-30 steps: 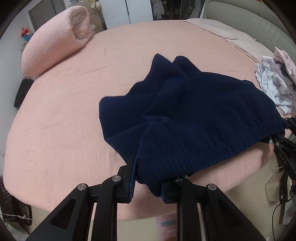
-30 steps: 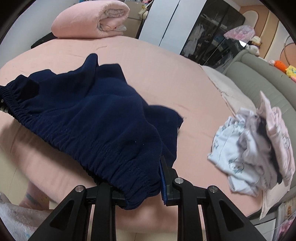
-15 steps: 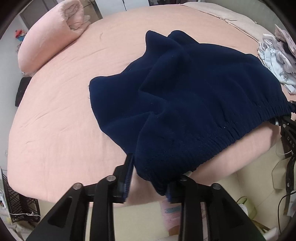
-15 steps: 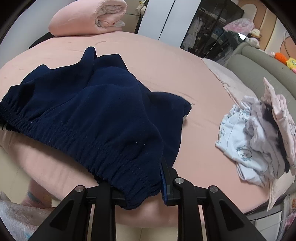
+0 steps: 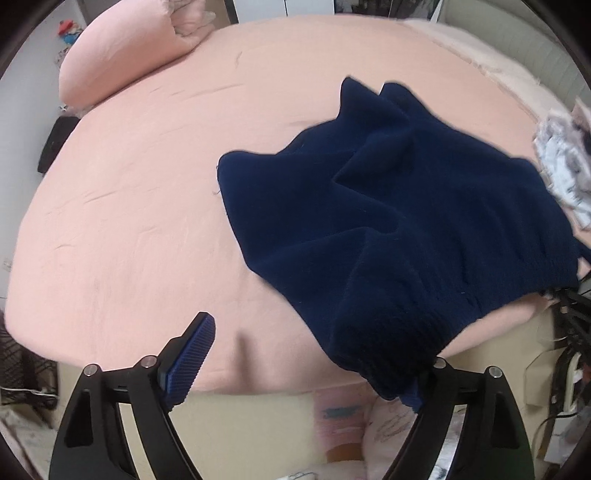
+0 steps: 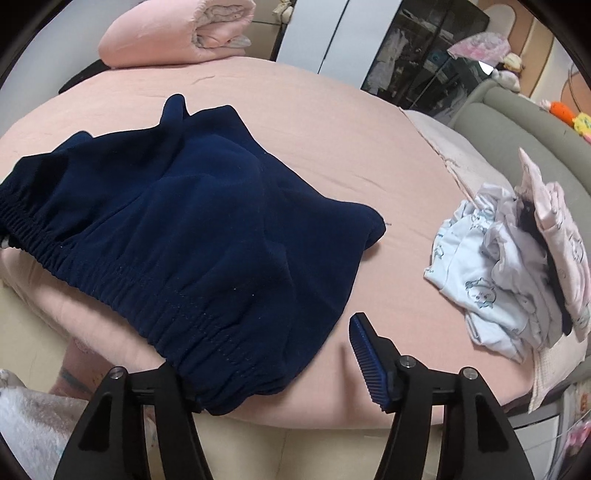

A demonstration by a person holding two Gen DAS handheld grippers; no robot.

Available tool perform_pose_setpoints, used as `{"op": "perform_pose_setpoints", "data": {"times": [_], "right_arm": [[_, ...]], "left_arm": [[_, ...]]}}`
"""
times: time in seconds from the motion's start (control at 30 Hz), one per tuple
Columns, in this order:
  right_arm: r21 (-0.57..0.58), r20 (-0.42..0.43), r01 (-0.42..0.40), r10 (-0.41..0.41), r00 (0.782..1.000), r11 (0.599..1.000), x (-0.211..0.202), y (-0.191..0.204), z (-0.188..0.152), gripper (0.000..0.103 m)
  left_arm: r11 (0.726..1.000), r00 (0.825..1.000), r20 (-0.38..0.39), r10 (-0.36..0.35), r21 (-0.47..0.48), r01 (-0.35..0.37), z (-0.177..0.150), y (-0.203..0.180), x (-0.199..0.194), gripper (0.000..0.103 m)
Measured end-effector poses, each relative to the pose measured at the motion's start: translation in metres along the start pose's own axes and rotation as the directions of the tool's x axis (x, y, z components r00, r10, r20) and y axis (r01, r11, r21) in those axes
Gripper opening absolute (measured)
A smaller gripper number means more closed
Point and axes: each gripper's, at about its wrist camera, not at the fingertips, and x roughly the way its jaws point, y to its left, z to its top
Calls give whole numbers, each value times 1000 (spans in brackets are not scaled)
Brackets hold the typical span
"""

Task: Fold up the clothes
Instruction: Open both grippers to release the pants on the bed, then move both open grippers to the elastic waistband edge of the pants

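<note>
Left wrist view: a pair of navy blue fleece shorts (image 5: 399, 221) lies rumpled on a round bed covered by a pink sheet (image 5: 184, 184), near the bed's front edge. The elastic waistband hangs slightly over that edge. The left gripper (image 5: 306, 365) is spread wide open. Its left finger, with a ribbed blue pad, stands apart from the cloth over bare sheet. Its right finger is draped by the waistband corner, so the pad there is hidden. At the right border of this view, the far end of the waistband meets dark hardware, partly blurred.

Right wrist view: the same shorts (image 6: 192, 236) spread from the left border toward the middle of the bed, the gathered waistband running along the near edge. The right gripper (image 6: 280, 362) is also wide open. Its right finger with the blue ribbed pad stands just beside the hem, not touching it. Its left finger sits under the waistband's overhanging corner.

To the right of the shorts, well apart, a heap of light blue and pale pink baby clothes (image 6: 517, 266) rests on the sheet. At the far side of the bed lies a rolled pink duvet (image 6: 173, 33). A grey padded headboard (image 6: 517, 122) curves behind the heap.
</note>
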Motion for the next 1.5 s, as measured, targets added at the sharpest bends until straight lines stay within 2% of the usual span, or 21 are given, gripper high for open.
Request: {"op": "perform_pose_setpoints", "data": {"times": [0.13,0.27,0.4,0.57,0.73,0.9,1.17,1.2,1.23,1.27,1.33,1.4,1.5], "right_arm": [[-8,-19,-31,31,999,999,3,-2,4,63],[11,-16,-115,115,993,993,6,-6,10,63],[52,0,-167,167,986,985,7,-11,15,63],[82,16,-189,188,982,979,8,-12,15,63],[94,16,-218,218,976,971,9,-14,9,63],[153,61,-284,278,959,947,3,-25,10,63],[140,156,-349,327,932,927,-12,-34,16,65],[137,174,-353,329,928,925,-13,-37,17,69],[134,191,-358,330,924,924,-15,-40,18,75],[135,191,-367,339,921,920,-15,-43,19,76],[121,181,-404,380,907,907,-17,-45,18,76],[83,159,-449,433,887,890,-20,-42,17,76],[17,158,-451,443,882,892,-29,-34,11,76]], "left_arm": [[996,999,-1,50,78,-50,-3,-14,3,88],[991,997,44,59,114,-63,-4,-22,-2,88],[997,997,78,21,77,-27,0,-21,-6,90],[998,997,56,-45,37,43,8,-19,-2,92],[998,997,63,-52,25,51,5,-15,0,93],[995,990,99,-99,16,98,9,-7,-6,93],[995,986,152,-68,77,56,9,-10,-17,93],[994,985,157,-64,97,49,14,-10,-19,93],[991,984,158,-85,114,67,8,-8,-24,93],[987,981,153,-115,129,96,2,-7,-27,94],[975,978,129,-167,167,144,16,-4,-23,94],[969,981,111,-162,204,137,16,-11,-20,94],[959,972,100,-214,208,190,20,-12,-17,94]]}}
